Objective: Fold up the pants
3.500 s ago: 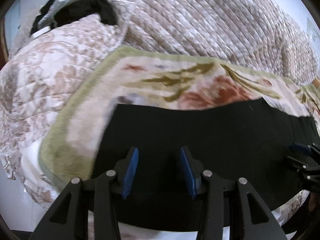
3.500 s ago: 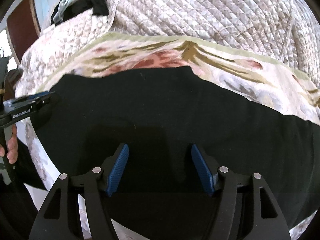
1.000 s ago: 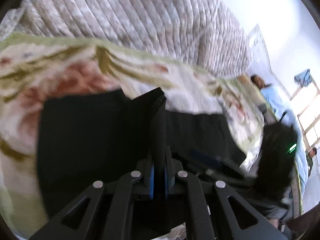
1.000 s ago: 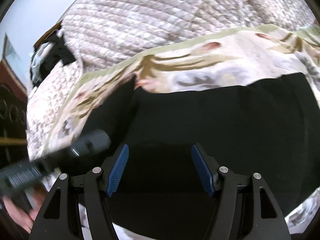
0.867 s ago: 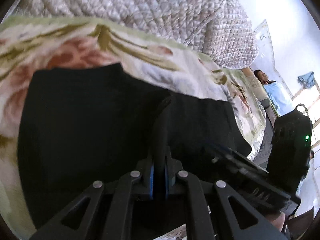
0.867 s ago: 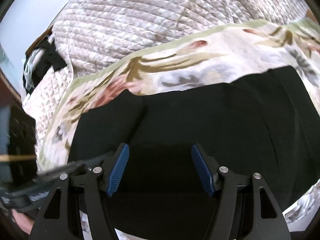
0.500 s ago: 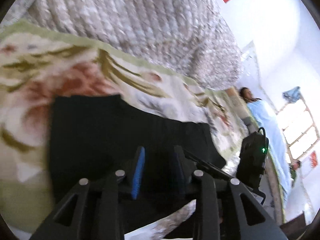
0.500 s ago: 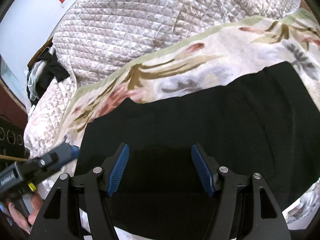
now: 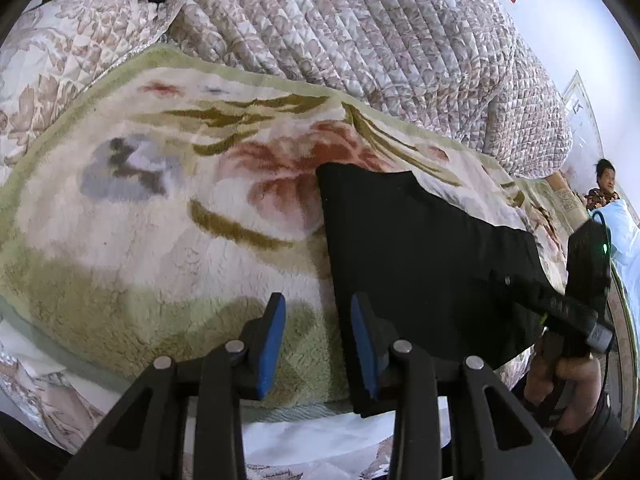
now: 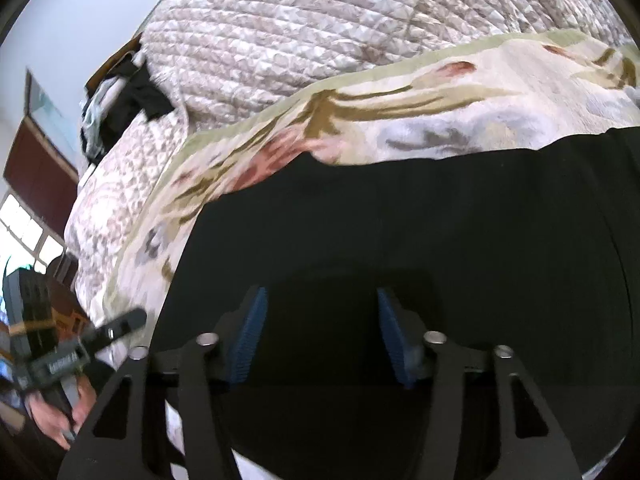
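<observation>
Pants [image 9: 424, 256] lie long-axis left-right on blanket [image 9: 140, 200]. Left tongs [image 9: 318, 342] spread, empty, astride pants' left folded edge, nearest. Right tongs [image 10: 320, 336] spread, empty, over pants' middle.

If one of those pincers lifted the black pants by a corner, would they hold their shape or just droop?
Probably droop: the black pants lie flat and follow the blanket's bumps, so they look thin and limp. They seem light too. On that fuzzy pile, a push would likely bunch them rather than slide them.

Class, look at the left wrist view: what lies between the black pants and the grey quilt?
In that view, a strip of floral blanket separates pants from quilt.
</observation>
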A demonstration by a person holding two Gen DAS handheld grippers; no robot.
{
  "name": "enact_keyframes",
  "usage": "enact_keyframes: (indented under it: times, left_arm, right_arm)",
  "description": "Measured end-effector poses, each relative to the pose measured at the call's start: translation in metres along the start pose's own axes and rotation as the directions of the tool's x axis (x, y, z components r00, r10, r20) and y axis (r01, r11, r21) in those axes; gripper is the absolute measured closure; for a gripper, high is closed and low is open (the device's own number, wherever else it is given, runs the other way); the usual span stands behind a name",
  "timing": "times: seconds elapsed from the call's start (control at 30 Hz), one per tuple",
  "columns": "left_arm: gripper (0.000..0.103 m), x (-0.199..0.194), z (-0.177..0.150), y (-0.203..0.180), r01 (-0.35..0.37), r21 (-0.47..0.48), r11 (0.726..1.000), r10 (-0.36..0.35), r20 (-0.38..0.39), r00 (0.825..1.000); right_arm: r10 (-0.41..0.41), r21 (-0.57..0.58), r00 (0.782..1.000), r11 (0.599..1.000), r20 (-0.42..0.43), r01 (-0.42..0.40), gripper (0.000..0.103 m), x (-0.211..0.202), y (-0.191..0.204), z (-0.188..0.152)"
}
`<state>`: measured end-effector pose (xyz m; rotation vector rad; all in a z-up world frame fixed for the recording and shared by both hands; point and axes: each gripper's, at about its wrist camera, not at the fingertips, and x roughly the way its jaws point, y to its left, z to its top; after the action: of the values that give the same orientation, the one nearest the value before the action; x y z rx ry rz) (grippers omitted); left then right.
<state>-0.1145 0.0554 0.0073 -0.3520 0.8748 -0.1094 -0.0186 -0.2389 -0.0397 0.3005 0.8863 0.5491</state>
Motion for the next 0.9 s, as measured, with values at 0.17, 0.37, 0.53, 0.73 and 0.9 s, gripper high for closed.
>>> enact_keyframes:
  times: [0.17, 0.37, 0.53, 0.73, 0.9]
  left_arm:
    - [0.067, 0.005, 0.003, -0.008, 0.018, 0.02, 1.0, -0.018, -0.001, 1.0]
    - [0.067, 0.001, 0.005, -0.012, 0.024, 0.029, 0.999, -0.024, 0.006, 1.0]
    - [0.067, 0.001, 0.008, -0.012, 0.014, 0.027, 1.0, -0.014, 0.011, 1.0]
    - [0.067, -0.004, 0.016, -0.009, -0.003, 0.028, 1.0, 0.003, 0.026, 1.0]
    - [0.067, 0.003, 0.027, -0.016, 0.007, 0.044, 0.999, -0.008, 0.022, 1.0]
  right_arm:
    - [0.032, 0.022, 0.999, 0.999, -0.029, -0.031, 0.079, 0.011, -0.007, 0.008]
    - [0.043, 0.071, 0.999, 0.997, -0.006, -0.042, 0.08, 0.015, -0.023, 0.023]
    - [0.136, 0.089, 0.989, 0.987, -0.053, -0.131, 0.101, 0.026, -0.019, 0.022]
    - [0.059, 0.054, 0.998, 0.997, 0.004, -0.059, 0.101, 0.006, -0.019, 0.032]
    - [0.022, 0.087, 0.999, 0.996, -0.023, -0.02, 0.101, 0.016, -0.031, 0.028]
